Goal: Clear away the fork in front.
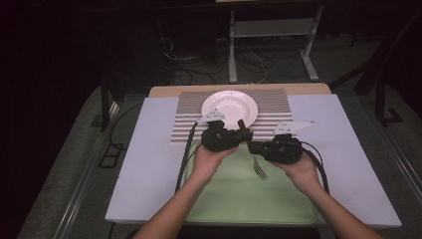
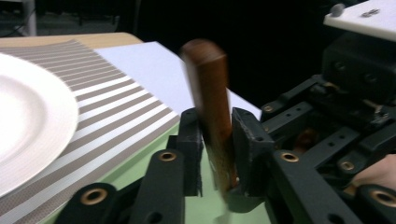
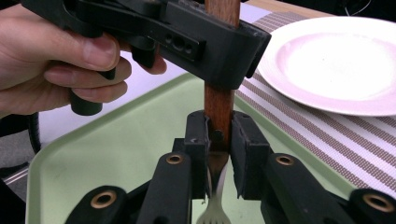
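**Fork held by both grippers over the tray – handover risk**

Fork [image 1: 258,168] w/ a wooden handle hangs prongs-down over the green tray [image 1: 239,199], which sits on the white table [image 1: 149,164] at the person's side. Past the tray: striped mat [image 1: 278,107] w/ a white plate [image 1: 230,107] on it, nothing on the plate.

Risks, as I judge them:
- Both grippers are on one handle. If the hands pull apart or twist against each other, the fork could lever out of a grip, drop onto the tray, or bounce toward the plate.
- Handle shows blurred in the left gripper view, so it may be shifting between those jaws; a grip that isn't square could let it slip when the other gripper lets go.
- Right gripper pinches low, near where metal meets wood – narrow, smooth spot, easy to slide.
- Grippers nearly touch, so jaws could knock each other on release.

Where things sit:
- Right gripper [image 3: 218,140]: jaws closed on the lower handle, prongs poking out below, near the tray but not touching as far as I can tell.
- Left gripper [image 2: 215,140]: jaws either side of the handle higher up, pads look pressed on it; gripping the fork. Handle top sticks up above these jaws.
- In the high view the two grippers meet at the tray's far edge, just short of the mat.
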